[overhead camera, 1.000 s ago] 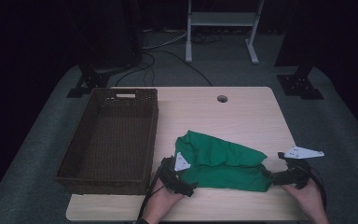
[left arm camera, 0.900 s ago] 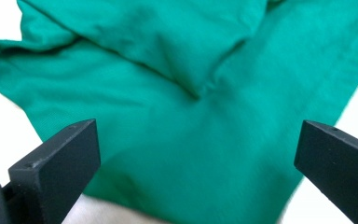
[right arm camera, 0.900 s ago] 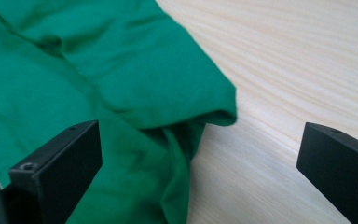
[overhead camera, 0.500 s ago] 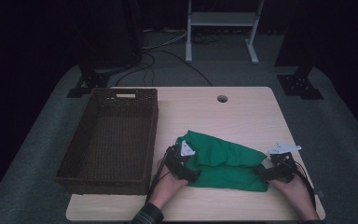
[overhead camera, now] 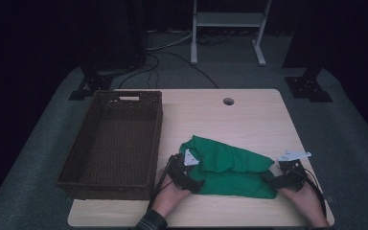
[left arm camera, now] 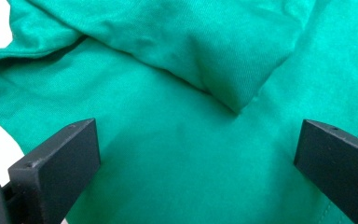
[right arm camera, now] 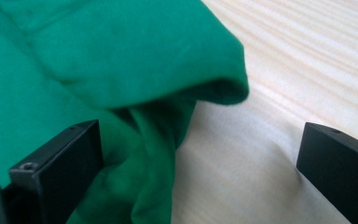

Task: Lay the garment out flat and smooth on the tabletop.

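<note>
1. Your target is the green garment [overhead camera: 227, 167], which lies folded and rumpled on the near half of the desk [overhead camera: 249, 115], just right of the wicker basket [overhead camera: 112, 141].
2. Your left gripper [overhead camera: 190, 181] sits at the garment's left end with its jaws spread wide and nothing between them; flat cloth lies under both. Lower it until one jaw slides beneath the edge, then close.
3. Your right gripper [overhead camera: 272, 181] is equally wide open and empty, straddling the garment's right end: one jaw over the bunched fold [right arm camera: 154, 140], the other over bare desk. Shift it toward the cloth so both jaws bracket the fold.
4. Pinch all the stacked layers at once; catching one layer would likely let the fold fall open.
5. Close both together and lift evenly.
</note>
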`<state>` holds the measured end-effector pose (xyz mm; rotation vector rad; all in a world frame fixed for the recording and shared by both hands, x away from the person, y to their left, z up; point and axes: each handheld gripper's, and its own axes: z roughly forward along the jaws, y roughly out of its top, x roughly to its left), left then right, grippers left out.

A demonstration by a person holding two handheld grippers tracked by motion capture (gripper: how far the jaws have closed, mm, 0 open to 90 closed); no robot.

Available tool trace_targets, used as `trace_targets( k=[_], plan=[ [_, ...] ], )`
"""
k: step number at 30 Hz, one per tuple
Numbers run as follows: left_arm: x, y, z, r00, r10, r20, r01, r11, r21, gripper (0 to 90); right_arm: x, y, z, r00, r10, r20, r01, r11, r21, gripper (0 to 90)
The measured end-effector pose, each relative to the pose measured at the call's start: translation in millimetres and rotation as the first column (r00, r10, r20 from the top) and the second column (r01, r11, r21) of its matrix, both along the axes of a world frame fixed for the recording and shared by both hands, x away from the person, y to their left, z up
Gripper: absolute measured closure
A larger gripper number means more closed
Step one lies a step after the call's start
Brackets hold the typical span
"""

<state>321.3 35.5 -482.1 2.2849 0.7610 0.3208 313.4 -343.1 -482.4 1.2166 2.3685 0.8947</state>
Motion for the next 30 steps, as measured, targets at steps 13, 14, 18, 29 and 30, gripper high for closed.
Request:
trace_targets(
  k=[13, 14, 18, 29, 30],
  plan=[
    [-43.4, 10.8, -1.6, 1.0, -0.005, 0.007, 0.005, 0.9999, -0.015, 0.0, -28.8, 8.1, 2.4, 0.9997, 0.022, -0.012, -0.023, 0.999, -0.03, 0.0],
    [-46.0, 11.7, -1.7, 0.9999, -0.008, 0.008, 0.008, 0.9999, -0.014, 0.0, -31.0, 8.2, 2.2, 0.9996, 0.025, -0.011, -0.025, 0.999, -0.03, 0.0],
    [-59.2, 15.7, -2.2, 0.9998, -0.015, 0.012, 0.015, 0.9997, -0.017, 0.0, -42.2, 9.7, 1.8, 0.9995, 0.029, -0.007, -0.029, 0.999, -0.026, 0.0],
    [-77.0, 19.8, -2.1, 0.9997, -0.024, 0.008, 0.025, 0.9996, -0.016, 0.0, -60.2, 12.1, 2.1, 0.9979, 0.041, -0.05, -0.042, 0.999, -0.015, 0.0],
    [-77.2, 20.0, -2.2, 0.9997, -0.024, 0.01, 0.024, 0.9996, -0.017, 0.0, -60.1, 12.2, 3.0, 0.9973, 0.04, -0.062, -0.041, 0.999, -0.018, 0.0]
  ],
)
